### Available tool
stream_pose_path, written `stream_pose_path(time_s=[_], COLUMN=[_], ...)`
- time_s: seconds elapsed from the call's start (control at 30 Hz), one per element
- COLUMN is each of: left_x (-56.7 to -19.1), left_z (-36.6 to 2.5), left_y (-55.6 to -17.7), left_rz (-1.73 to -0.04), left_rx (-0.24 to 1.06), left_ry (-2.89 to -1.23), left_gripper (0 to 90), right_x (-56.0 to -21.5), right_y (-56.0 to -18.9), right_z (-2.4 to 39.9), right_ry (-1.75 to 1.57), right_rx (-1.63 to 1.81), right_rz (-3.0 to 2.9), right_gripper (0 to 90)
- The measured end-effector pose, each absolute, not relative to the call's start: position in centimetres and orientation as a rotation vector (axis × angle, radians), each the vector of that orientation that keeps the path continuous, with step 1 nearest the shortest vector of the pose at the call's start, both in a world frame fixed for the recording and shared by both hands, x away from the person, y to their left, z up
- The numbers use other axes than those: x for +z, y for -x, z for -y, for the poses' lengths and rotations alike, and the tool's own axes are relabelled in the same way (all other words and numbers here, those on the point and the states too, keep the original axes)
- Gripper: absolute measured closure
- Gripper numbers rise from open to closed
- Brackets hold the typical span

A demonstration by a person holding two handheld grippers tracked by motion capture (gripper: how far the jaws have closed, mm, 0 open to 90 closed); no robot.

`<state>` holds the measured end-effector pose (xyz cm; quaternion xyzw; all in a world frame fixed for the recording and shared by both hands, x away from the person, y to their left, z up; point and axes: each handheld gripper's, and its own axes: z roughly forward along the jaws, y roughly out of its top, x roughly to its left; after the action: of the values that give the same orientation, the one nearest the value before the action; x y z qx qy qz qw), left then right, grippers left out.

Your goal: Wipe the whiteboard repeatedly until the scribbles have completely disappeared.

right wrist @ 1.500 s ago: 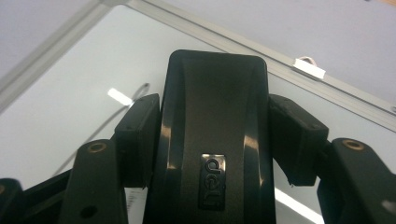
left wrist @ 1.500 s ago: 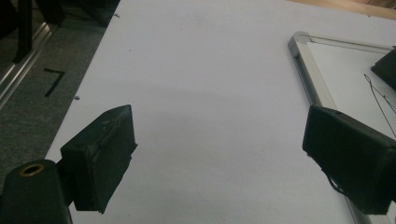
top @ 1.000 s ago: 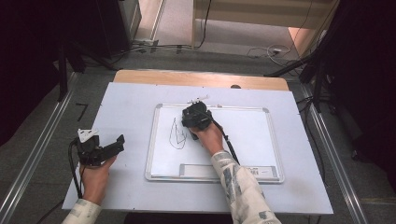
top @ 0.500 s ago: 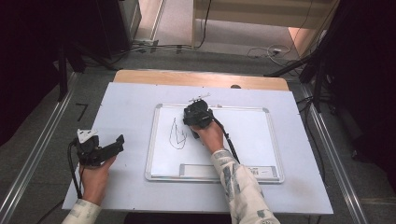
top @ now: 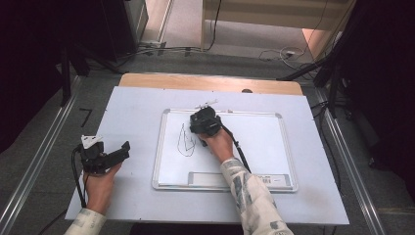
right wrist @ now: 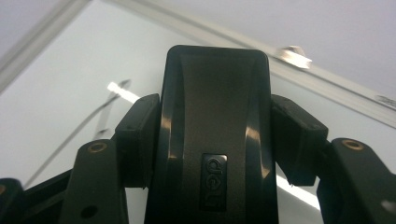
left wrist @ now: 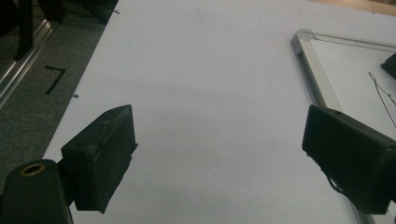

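Note:
A whiteboard (top: 264,147) with a silver frame lies in the middle of the white table top. A black pen scribble (top: 186,142) marks its left part. My right gripper (top: 205,122) sits on the board just right of the scribble, shut on a black eraser block (right wrist: 215,130) with a "deli" logo. Both pads (right wrist: 137,140) press on the block's sides in the right gripper view. My left gripper (top: 122,149) rests on the table left of the board. Its jaws stand wide open with nothing between them (left wrist: 219,135). The board's frame corner (left wrist: 303,39) shows beyond its right jaw.
A small white object (top: 205,104) lies at the board's top edge. A wooden strip (top: 210,81) runs along the table's far side. Metal rails (top: 39,161) flank the table on the floor, and cables (top: 166,49) lie behind it.
My right gripper has kept the eraser and barely shifted on the board beside the scribble. The left hand has stayed put.

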<state>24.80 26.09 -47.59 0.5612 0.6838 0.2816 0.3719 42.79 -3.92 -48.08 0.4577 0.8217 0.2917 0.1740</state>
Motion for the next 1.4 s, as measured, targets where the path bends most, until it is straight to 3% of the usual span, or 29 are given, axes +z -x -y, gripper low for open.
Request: stream_pose_path(time_s=[0.3, 0.87, 1.27, 1.4], left_x=[-47.6, -47.5, -47.6, -47.5], left_z=[-26.1, -25.7, -26.2, -26.0], left_y=[-24.7, -25.0, -24.6, -24.6], left_rz=[-1.757, -1.743, -1.753, -1.754], left_rx=[0.726, 0.722, 0.724, 0.728], left_ry=[-1.428, -1.440, -1.428, -1.433], left_gripper=[9.9, 9.9, 10.0, 9.9], right_x=[-48.1, -48.4, -48.2, -48.2], right_y=[-42.8, -38.7, -42.6, -42.6], right_z=[4.6, -1.7, 3.6, 3.1], right_ry=[-1.329, -1.141, -1.289, -1.284], right_rx=[0.805, 0.853, 0.819, 0.807], right_rz=[-2.296, -2.424, -2.313, -2.302], right_gripper=[37.1, 37.0, 36.7, 36.9])
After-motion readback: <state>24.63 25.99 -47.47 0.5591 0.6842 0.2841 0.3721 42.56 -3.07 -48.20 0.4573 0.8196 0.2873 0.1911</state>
